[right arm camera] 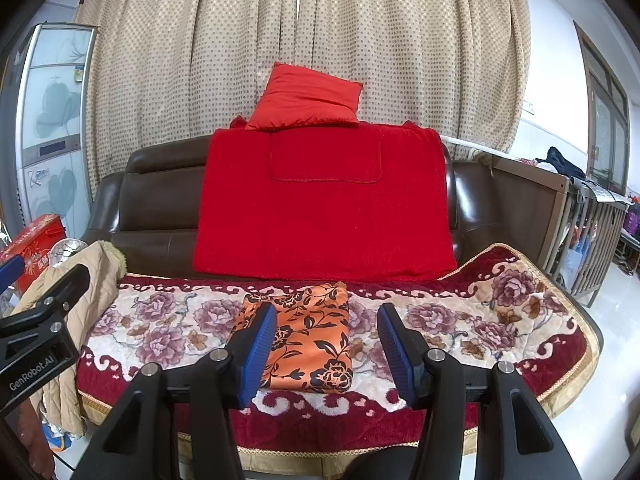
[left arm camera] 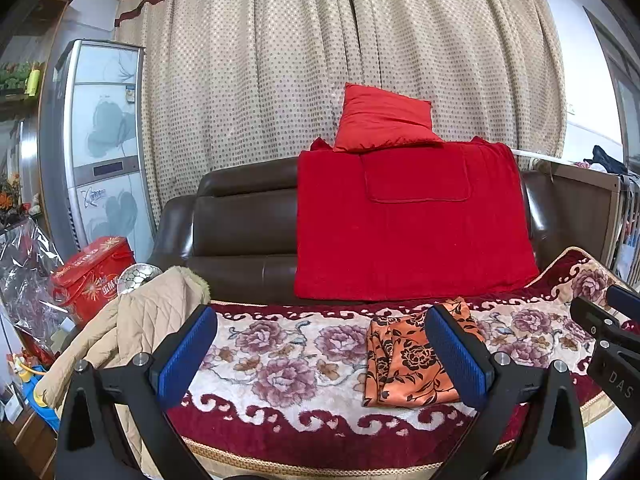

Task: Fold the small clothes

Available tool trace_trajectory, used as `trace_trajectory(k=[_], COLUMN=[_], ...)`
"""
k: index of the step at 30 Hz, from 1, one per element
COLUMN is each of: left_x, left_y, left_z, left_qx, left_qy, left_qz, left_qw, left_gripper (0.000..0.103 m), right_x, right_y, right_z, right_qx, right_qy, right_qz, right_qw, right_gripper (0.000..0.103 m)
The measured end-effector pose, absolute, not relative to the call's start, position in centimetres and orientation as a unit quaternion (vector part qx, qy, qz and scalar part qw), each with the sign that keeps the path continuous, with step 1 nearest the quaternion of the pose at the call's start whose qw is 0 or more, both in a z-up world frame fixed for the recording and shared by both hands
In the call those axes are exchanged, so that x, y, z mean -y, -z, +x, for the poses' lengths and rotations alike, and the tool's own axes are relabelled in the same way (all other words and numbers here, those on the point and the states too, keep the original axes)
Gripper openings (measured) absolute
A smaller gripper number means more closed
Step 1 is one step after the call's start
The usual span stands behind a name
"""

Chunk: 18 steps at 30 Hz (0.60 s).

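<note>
Cloth: orange flowered cloth (right arm camera: 308,340) lies folded flat on the flowered blanket (right arm camera: 500,312), at 12 o'clock from the right gripper.
Right gripper (right arm camera: 328,350): jaws about half apart, nothing between them, hanging above the cloth.
Left gripper (left arm camera: 320,356): jaws wide, gripping nothing; cloth at its 2 o'clock, behind the right finger.
Behind: red towel (right arm camera: 320,220) over the brown sofa (right arm camera: 160,208), red pillow (right arm camera: 308,98) on top.
At 9 o'clock: beige coat (left arm camera: 132,320).

My right gripper (right arm camera: 326,350) hangs above the folded orange floral cloth (right arm camera: 308,334), blue pads spread apart and gripping nothing. The cloth lies flat on the flowered blanket (right arm camera: 480,320), before the red throw (right arm camera: 324,208). My left gripper (right arm camera: 38,300) shows at the left edge.
</note>
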State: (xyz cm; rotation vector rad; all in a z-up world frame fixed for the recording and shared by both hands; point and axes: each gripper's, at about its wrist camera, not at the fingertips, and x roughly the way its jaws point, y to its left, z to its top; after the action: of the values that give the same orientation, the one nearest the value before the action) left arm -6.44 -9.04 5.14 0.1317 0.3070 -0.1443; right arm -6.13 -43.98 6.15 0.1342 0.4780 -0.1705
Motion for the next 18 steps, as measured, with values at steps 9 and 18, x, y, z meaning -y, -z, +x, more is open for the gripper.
trace_trajectory(k=[9,18], left_x=[9.13,9.06], left_y=[-5.23,-5.37], left_z=[-6.41,-6.39], left_qx=[-0.153,-0.152], left_qy=[0.074,0.074], left_qz=[0.067,0.069], left_qw=[0.983,0.983], left_gripper=[0.103,0.103], right_x=[44.03,44.03], right_y=[-6.26,-6.31], right_z=[-6.01,-5.91], right_qx=[-0.236,-0.236], right_qy=[0.085,0.084], right_qz=[0.067,0.067], right_qw=[0.966,0.966], right_gripper=[0.057,0.057])
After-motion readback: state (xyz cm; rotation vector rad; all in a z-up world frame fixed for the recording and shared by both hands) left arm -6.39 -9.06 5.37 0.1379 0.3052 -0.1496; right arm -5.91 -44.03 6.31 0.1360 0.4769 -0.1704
